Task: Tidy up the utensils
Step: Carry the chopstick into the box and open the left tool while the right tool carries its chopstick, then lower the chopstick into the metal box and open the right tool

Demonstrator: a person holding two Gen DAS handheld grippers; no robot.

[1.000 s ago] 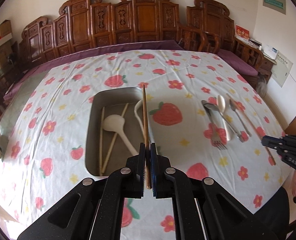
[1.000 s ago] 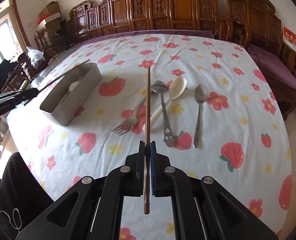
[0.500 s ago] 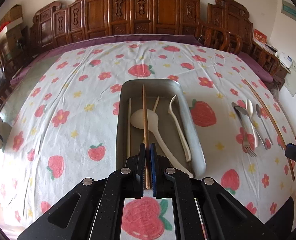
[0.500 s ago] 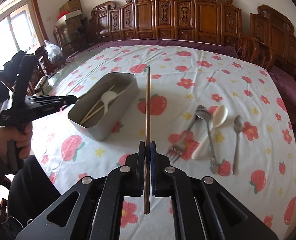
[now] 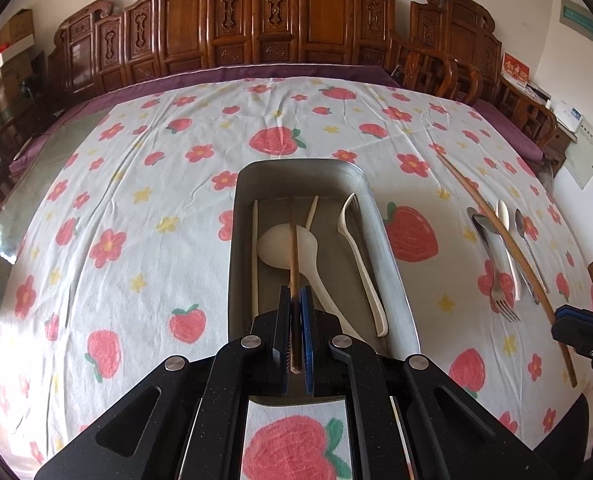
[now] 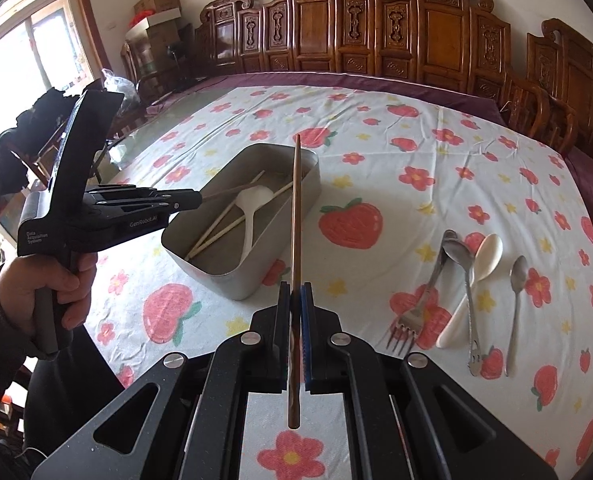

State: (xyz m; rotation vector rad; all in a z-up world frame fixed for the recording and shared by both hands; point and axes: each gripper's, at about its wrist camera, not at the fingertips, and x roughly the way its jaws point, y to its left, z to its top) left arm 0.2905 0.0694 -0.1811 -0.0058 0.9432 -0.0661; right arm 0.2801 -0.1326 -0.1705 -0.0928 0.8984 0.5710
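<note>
While left gripper clamps a chopstick over the tin, right gripper clamps another chopstick beside it; fork lies apart.

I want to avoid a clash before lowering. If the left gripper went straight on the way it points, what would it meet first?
Probably the white ladle lying in the metal tray: the left gripper, shut on a brown chopstick, points down into it. The chopstick's tip would likely touch first; depth is unclear.

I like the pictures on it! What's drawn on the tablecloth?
Red strawberries, pink-red flowers and small yellow stars on the white tablecloth; the left wrist view shows it best.
</note>
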